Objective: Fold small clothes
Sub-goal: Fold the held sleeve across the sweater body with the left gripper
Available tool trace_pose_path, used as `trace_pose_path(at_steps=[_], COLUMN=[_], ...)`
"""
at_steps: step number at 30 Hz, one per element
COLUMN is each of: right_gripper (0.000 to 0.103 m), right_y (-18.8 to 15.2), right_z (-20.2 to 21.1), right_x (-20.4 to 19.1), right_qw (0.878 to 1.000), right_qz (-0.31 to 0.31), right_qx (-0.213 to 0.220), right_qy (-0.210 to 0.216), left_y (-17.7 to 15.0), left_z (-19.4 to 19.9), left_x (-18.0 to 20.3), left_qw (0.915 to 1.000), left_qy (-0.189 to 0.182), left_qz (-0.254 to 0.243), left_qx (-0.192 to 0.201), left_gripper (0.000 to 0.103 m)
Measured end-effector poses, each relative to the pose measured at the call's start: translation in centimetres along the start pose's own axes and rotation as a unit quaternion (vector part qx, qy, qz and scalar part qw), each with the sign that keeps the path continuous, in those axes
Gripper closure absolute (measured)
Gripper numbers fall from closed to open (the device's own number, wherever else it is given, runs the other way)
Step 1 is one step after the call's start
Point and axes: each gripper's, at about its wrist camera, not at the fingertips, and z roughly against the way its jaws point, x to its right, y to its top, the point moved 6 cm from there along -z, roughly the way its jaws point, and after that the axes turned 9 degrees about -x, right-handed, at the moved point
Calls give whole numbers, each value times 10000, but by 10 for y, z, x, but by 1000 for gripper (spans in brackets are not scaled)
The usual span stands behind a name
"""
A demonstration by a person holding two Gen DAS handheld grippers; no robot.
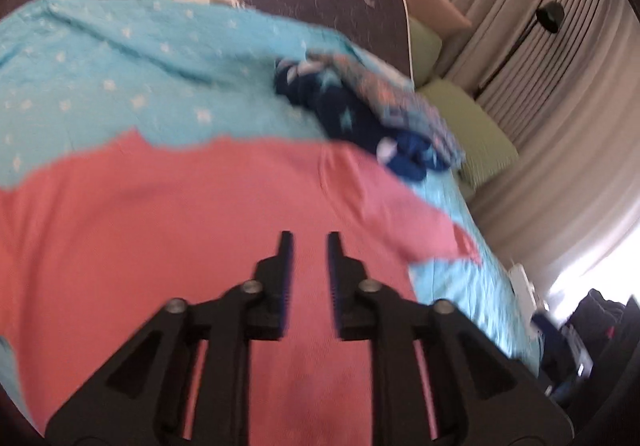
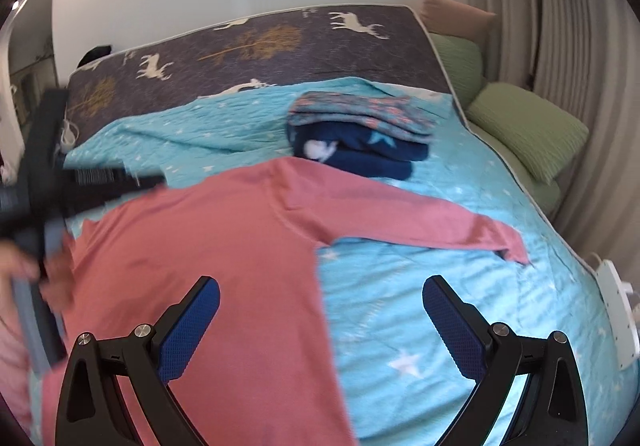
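The pink long-sleeved top lies spread flat on the turquoise quilt, one sleeve stretched out to the right, near the stack of folded clothes. My left gripper hangs over the body of the top with its jaws narrow and nothing between them; my right gripper is spread wide over the top's side edge — empty too. I reckon the sleeve comes first: pinch it near the cuff, lift only a little, and lay it straight across the chest so no wrinkle gets trapped underneath.

The bed is viewed closely from the left wrist, more widely from the right; the pink top is shared.
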Motion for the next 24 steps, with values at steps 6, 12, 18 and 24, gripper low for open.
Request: trace_pose_path(at_steps=[6,12,18,24], right_gripper=[0,0,0,0], right_y=[-9,-12,-8,0], right_z=[-3,-14,-19,-22], right_x=[26,19,-1,-14], right_qw=[9999,9998,9994,9989], right_qz=[66,10,313,460], right_qx=[-42,-147,-118,-107], right_qy=[-139,133,91,47], left_y=[-21,-58,-92,-90], left_z=[96,177,157,118], left_x=[-133,-333,-414,-421], left_qw=[9808,8975,8717,8636], left_qy=[1209,3040,2699,3309], left_qz=[1199,3073,4086,3771], left_qx=[948,879,187,-499], left_gripper=[34,31,31,91])
